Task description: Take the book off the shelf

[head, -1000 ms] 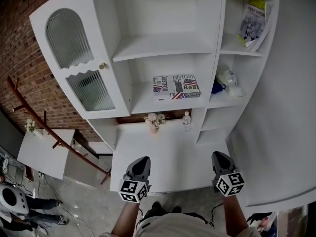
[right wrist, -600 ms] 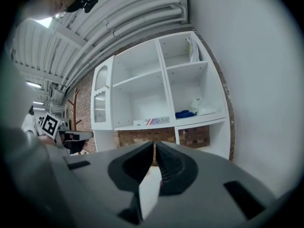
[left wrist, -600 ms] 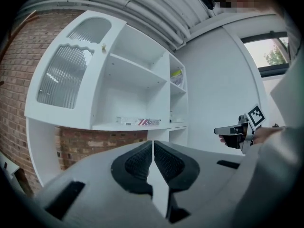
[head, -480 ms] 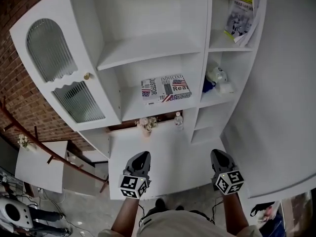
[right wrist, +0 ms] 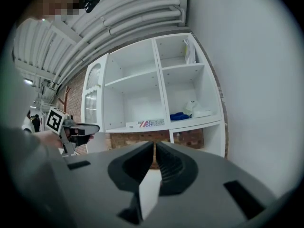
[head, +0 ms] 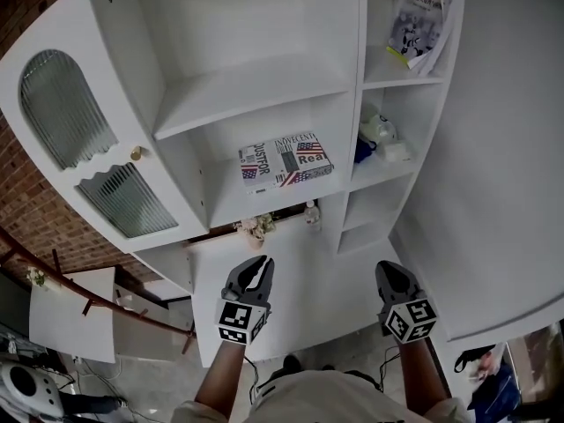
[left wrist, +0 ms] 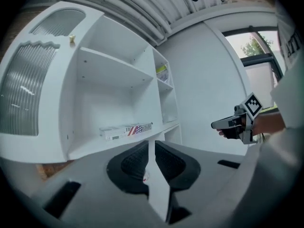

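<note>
The book (head: 285, 159), with a stars-and-stripes cover, lies flat on the middle shelf of the white shelf unit (head: 256, 91). It also shows in the left gripper view as book (left wrist: 126, 130) and in the right gripper view as book (right wrist: 149, 123). My left gripper (head: 256, 263) is held well short of the shelf and below it, jaws shut and empty (left wrist: 152, 144). My right gripper (head: 390, 270) hovers beside it to the right, also shut with nothing held (right wrist: 155, 145). Neither touches the book.
A ribbed-glass cabinet door (head: 88, 148) stands at the left. Blue and white items (head: 374, 139) fill the compartment right of the book, with magazines (head: 419, 20) above. Small flowers (head: 256, 227) and a bottle (head: 310, 212) stand on the white desktop (head: 308, 289) below.
My left gripper has moved up and forward toward the shelf and rolled a little. The right gripper has hardly moved. The shelf sits further left in the head view.
</note>
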`<state>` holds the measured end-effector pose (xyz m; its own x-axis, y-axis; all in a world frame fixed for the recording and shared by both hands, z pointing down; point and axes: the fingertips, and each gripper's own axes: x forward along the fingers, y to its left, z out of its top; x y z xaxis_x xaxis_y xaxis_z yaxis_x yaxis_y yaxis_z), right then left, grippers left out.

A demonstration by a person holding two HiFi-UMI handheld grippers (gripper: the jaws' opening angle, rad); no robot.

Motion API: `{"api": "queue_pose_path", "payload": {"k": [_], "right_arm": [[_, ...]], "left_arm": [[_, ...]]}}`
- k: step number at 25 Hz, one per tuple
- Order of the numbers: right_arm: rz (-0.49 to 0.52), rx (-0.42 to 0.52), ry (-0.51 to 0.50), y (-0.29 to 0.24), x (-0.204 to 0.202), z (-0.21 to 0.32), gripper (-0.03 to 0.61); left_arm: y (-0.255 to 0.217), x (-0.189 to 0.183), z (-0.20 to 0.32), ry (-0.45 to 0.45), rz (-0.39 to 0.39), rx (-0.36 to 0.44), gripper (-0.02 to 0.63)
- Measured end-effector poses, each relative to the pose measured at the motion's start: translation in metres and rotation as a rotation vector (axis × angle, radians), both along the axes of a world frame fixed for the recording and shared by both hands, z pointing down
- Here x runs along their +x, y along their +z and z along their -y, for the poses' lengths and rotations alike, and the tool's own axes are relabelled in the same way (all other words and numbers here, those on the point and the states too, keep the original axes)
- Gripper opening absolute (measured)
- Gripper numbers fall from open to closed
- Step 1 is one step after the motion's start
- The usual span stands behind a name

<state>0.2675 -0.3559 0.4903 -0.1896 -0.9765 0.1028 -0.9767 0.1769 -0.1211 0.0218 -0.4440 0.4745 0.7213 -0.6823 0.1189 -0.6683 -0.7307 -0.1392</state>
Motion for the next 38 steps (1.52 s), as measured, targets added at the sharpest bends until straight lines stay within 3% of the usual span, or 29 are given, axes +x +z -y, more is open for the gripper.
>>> {"api": "queue_pose_path", "payload": {"k": [4,9,16,22,29,38], "right_arm": [[0.000,-0.004,0.019,0.001,0.002,0.003,0.034],[0.000,-0.005,0.042,0.000,0.006,0.004,0.034],[0.001,-0.008,0.074,0.000,0.012,0.006,0.034],[0.016,-0.019,0.096,0.008,0.012,0.005,0.034],[0.024,-0.020,0.118,0.010,0.013,0.004,0.034],[0.040,-0.031,0.146,0.017,0.013,-0.001,0.034]], "left_arm": [[-0.014,0.018,0.018,0.065,0.122,0.092,0.032],[-0.026,0.039,0.040,0.120,0.213,0.122,0.038],[-0.031,0.057,0.072,0.157,0.355,0.167,0.107],[-0.029,0.073,0.101,0.203,0.514,0.185,0.145],[-0.029,0.093,0.135,0.242,0.641,0.206,0.153],[-0.012,0.109,0.181,0.328,0.849,0.157,0.164]]}}
